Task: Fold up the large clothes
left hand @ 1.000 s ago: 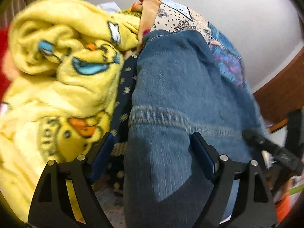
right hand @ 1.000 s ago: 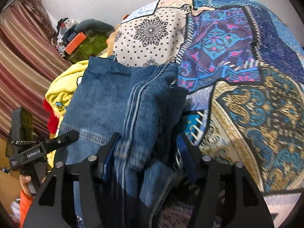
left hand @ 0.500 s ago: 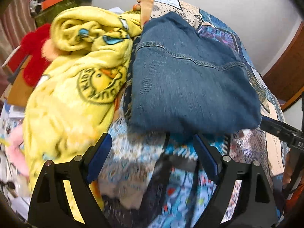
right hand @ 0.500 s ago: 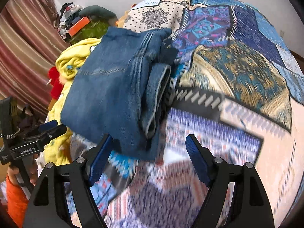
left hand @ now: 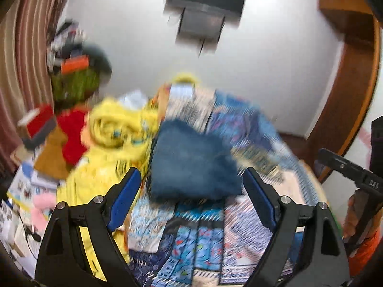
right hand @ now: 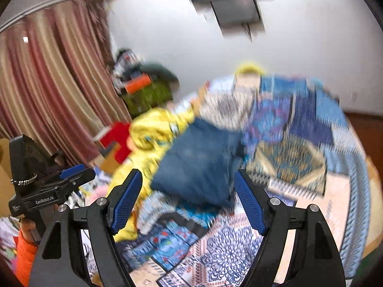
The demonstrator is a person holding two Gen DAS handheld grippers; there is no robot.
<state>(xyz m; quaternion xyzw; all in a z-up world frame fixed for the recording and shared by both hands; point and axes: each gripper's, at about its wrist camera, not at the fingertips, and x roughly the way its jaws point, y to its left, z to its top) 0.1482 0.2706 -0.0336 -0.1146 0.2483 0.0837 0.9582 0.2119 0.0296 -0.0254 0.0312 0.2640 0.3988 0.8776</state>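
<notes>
Blue denim garment (left hand: 191,162), yellow blanket (left hand: 112,138)

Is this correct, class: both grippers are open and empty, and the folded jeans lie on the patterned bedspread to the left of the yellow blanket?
Not quite. The folded jeans lie to the right of the yellow blanket, as the left wrist view shows. The rest holds: left gripper and right gripper are open and empty, the jeans on the patterned bedspread.

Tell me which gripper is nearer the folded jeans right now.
Too close to call: left gripper and right gripper are both open, pulled back off the folded jeans, touching nothing.
</notes>
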